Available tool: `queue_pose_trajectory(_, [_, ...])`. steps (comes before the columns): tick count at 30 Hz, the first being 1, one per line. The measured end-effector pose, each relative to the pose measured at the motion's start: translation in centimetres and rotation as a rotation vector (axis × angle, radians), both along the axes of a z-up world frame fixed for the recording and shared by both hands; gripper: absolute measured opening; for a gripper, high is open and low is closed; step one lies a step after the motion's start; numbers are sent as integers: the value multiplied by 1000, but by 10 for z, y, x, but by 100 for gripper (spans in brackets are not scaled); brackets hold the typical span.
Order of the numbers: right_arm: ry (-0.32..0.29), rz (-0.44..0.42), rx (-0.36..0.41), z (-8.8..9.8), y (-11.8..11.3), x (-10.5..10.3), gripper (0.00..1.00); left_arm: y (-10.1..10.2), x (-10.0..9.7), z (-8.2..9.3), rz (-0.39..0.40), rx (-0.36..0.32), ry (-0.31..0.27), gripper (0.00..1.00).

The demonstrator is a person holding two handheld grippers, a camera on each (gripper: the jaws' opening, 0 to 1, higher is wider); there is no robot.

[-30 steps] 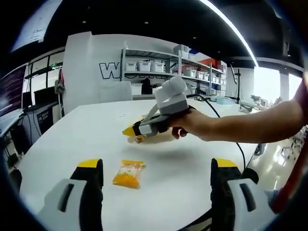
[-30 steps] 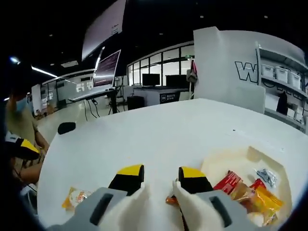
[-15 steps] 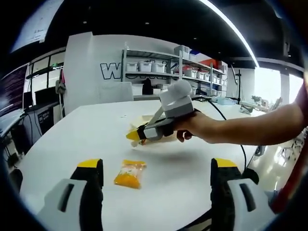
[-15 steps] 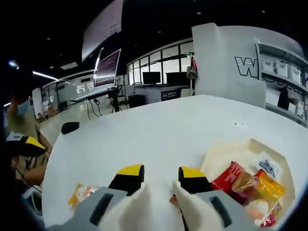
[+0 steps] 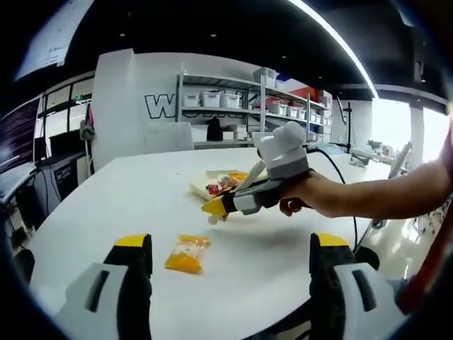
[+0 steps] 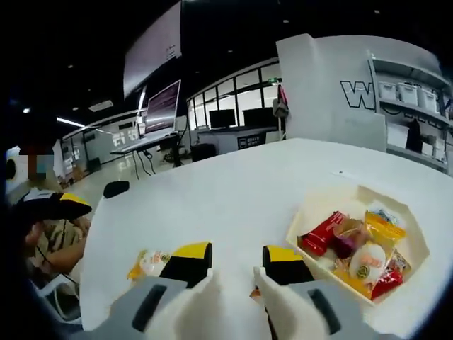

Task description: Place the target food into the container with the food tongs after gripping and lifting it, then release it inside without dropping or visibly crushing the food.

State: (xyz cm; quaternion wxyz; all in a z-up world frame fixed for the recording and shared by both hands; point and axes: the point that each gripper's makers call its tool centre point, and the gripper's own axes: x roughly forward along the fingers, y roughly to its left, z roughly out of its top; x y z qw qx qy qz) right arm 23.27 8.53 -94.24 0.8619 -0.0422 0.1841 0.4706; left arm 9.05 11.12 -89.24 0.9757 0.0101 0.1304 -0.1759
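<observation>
Lying flat on the white table (image 5: 106, 205), a small orange-yellow snack packet (image 5: 187, 254) sits just ahead of our left gripper (image 5: 230, 265), nearer its left jaw than its right, and untouched by either. That gripper's two yellow-tipped jaws stand wide apart with nothing between them. In the right gripper view the same packet (image 6: 150, 262) peeks out just beyond the left jaw of our right gripper (image 6: 237, 263), partly hidden behind that jaw's yellow tip. The right gripper's jaws stand a little apart; a small orange scrap shows low in the gap by the right jaw, but we cannot tell whether it is pinched or merely lies behind. Off to the right of that claw, and a bit farther out, rests the pale tray (image 6: 306, 214) holding several wrapped snacks in red, yellow and white, a red packet (image 6: 322, 233) nearest its left edge. From the left gripper view we see the right gripper (image 5: 221, 206) held in a hand (image 5: 310, 200), hovering above the table beyond the orange packet, its tip pointing left, with the tray (image 5: 200, 187) just behind it. Farther back stand shelves (image 5: 241, 106) with bins.
</observation>
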Motion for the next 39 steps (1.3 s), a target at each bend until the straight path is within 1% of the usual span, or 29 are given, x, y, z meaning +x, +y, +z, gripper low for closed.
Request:
queue_pose_trajectory(4, [-10, 4, -7, 0, -14, -16, 23, 1, -1, 3, -1, 2, -7, 90])
queue_pose_trajectory(7, [-14, 0, -13, -1, -22, -21, 23, 0, -2, 5, 1, -6, -12, 90])
queue_pose_trajectory(14, [-17, -19, 3, 2, -38, -32, 23, -2, -7, 7, -8, 8, -17, 90])
queue_pose_trajectory(17, [-34, -38, 22, 10, -47, -31, 23, -2, -8, 9, -7, 5, -21, 90])
queue_pose_trajectory(19, [-80, -59, 28, 17, -54, -28, 23, -3, -8, 9, -9, 9, -21, 90])
queue_pose_trajectory(21, [-92, -90, 53, 22, -62, -24, 23, -3, -9, 9, -9, 6, -20, 90])
queue_pose_trajectory(22, [-86, -97, 57, 21, -64, -22, 23, -3, -8, 8, -10, 4, -19, 90])
queue_pose_trajectory(23, [-57, -112, 63, 18, -67, -20, 23, -4, -8, 8, -9, 4, -19, 90])
queue_pose_trajectory(25, [-64, -125, 65, 16, -72, -17, 24, -5, -7, 8, -10, 4, -20, 90])
queue_pose_trajectory(27, [-50, -131, 68, 14, -73, -15, 24, -7, -7, 9, -12, 2, -23, 90])
queue_pose_trajectory(30, [-55, -152, 68, 14, -75, -11, 24, -8, -6, 9, -14, 5, -22, 90])
queue_pose_trajectory(34, [-34, -145, 81, 12, -69, -10, 25, -9, -6, 7, -14, 1, -18, 89])
queue_pose_trajectory(36, [-53, -133, 62, 9, -65, -10, 26, -9, -5, 6, -14, 4, -16, 89])
queue_pose_trajectory(38, [-56, -134, 40, 5, -64, -8, 26, -10, -4, 6, -14, 3, -16, 89])
queue_pose_trajectory(39, [-49, -127, 34, 1, -62, -8, 26, -10, -4, 6, -14, 3, -16, 89])
